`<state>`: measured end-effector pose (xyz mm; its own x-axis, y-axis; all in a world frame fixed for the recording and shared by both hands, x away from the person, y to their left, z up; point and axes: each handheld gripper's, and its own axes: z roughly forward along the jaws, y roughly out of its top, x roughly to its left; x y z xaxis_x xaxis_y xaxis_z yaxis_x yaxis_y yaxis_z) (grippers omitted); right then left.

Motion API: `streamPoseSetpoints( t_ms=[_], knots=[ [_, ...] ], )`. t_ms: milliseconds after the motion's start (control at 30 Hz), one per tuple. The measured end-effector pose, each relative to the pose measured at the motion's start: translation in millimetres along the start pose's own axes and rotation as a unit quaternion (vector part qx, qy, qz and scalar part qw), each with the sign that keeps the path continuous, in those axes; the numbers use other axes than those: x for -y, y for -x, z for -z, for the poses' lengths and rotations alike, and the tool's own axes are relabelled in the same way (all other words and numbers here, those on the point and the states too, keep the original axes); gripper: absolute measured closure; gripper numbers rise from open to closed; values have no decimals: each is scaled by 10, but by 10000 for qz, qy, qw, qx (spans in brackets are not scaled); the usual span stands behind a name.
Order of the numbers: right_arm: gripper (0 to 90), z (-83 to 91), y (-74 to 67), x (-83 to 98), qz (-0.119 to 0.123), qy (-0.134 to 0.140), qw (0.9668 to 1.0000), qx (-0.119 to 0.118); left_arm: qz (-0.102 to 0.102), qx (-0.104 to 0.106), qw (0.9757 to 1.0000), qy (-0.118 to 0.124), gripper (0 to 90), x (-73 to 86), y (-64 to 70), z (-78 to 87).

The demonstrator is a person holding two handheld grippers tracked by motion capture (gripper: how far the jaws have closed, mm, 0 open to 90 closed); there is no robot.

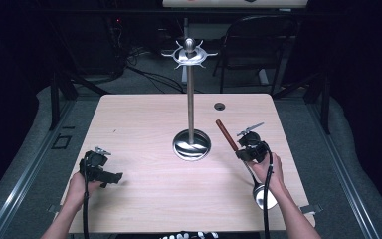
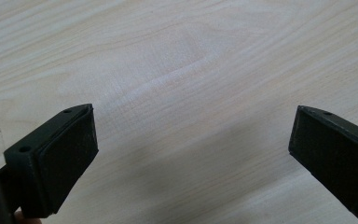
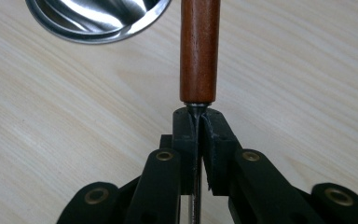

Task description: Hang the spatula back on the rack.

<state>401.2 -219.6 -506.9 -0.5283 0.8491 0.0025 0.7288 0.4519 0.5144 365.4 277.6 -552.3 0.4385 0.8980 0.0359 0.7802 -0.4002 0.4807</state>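
The ladle (image 1: 238, 159) is a long utensil with a reddish-brown wooden handle, a thin dark metal shank and a round, shiny steel bowl. The right gripper (image 1: 245, 152) pinches it on the shank, just below the end of the wooden handle; in the right gripper view the two jaws are pressed together on the thin metal stem (image 3: 196, 121), and the wooden handle (image 3: 199, 51) runs straight ahead from the jaw tips. In the high view the handle juts up and away beyond the gripper, toward the far side of the table (image 1: 144, 119), while the steel bowl lies behind the gripper, close to the person's right hand (image 1: 268, 172) and near the table's near edge. Ahead of the right gripper and off to its left stands a metal stand (image 1: 191, 104), with a round polished base, a slim upright pole and a ring of curved hooks at the top; its base rim (image 3: 98, 21) shows beside the handle in the right gripper view. Well apart, the left gripper (image 1: 110, 176) rests low over the bare wood, held by the left hand (image 1: 79, 186), its jaws spread wide with nothing between them.
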Motion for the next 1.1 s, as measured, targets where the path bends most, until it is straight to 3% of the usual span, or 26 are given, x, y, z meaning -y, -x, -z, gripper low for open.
streamPoseSetpoints(
  t_ms=[400, 733, 1100],
  knots=[
    [850, 43, -10, -12, -26, 331, 9994, 55, 8, 37, 10000, -3, 10, -1, -1, -6],
    [851, 120, 5, -5, -53, 546, 9982, 249, -15, 50, 10000, 4, 9, -11, 8, -2],
    [852, 181, -41, -42, 47, 819, 9964, 230, -4, 31, 10000, 11, 8, 0, 8, 1]
  ],
)
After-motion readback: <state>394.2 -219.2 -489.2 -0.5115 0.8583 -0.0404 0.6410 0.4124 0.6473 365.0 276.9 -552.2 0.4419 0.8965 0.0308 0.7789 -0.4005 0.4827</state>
